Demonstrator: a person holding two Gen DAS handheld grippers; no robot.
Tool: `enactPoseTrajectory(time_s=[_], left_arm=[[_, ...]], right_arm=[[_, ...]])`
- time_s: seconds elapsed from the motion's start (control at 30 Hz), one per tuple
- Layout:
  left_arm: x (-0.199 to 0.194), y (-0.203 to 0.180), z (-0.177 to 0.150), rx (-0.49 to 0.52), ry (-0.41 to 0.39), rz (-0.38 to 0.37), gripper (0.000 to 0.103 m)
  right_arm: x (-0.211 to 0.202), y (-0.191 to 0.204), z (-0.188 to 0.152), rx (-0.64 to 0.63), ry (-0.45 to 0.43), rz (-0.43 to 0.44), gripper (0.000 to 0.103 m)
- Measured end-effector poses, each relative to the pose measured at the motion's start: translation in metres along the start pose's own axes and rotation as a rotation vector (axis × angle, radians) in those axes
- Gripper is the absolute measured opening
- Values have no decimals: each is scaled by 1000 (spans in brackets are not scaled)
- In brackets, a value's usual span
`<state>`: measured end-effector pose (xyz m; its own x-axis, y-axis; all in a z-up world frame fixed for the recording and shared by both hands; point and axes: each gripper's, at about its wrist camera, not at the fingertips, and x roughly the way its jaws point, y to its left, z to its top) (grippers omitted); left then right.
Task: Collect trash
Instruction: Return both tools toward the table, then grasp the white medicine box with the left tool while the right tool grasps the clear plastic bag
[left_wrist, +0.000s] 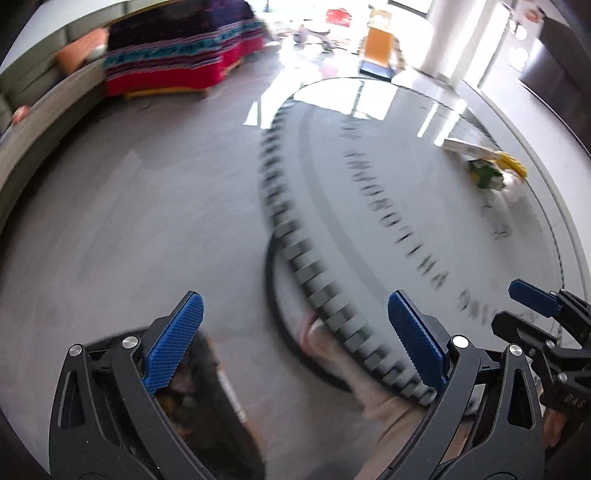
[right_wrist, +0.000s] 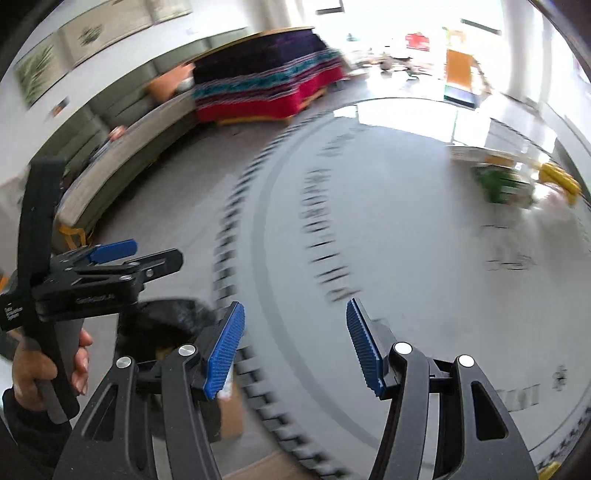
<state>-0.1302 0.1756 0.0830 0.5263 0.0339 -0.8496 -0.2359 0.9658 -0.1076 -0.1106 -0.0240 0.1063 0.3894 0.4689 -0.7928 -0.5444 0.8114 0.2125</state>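
Note:
Trash lies at the far right of the round grey table (left_wrist: 369, 155) (right_wrist: 388, 206): a crumpled green-and-white wrapper (left_wrist: 487, 175) (right_wrist: 502, 184), a yellow item (left_wrist: 511, 162) (right_wrist: 559, 179) and a flat pale paper (left_wrist: 465, 147) (right_wrist: 480, 153), all blurred. My left gripper (left_wrist: 295, 314) (right_wrist: 157, 251) is open and empty, over the table's toothed rim. My right gripper (right_wrist: 295, 314) (left_wrist: 517, 306) is open and empty above the near tabletop. Both are far from the trash. A black-lined bin (left_wrist: 192, 406) (right_wrist: 170, 317) stands on the floor below the left gripper.
A curved grey sofa (right_wrist: 122, 158) runs along the left wall. A block draped in a striped colourful cloth (left_wrist: 177, 55) (right_wrist: 266, 81) stands behind the table, with an orange stand (left_wrist: 376, 48) further back. Grey floor (left_wrist: 129, 203) lies left of the table.

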Motion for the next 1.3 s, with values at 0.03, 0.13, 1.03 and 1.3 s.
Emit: enactPoseTrajectory(time_s=[0.03, 0.13, 1.03, 1.3], left_arm=[[5, -13, 10, 18, -3, -7, 97], [18, -47, 33, 53, -5, -34, 97], [191, -287, 225, 56, 199, -103, 97], [238, -302, 231, -96, 296, -66, 97]], right_arm=[[-2, -15, 4, 23, -6, -15, 59], [-7, -53, 12, 77, -18, -52, 59], [10, -332, 107, 501, -105, -337, 75], [43, -349, 118, 556, -63, -360, 79]])
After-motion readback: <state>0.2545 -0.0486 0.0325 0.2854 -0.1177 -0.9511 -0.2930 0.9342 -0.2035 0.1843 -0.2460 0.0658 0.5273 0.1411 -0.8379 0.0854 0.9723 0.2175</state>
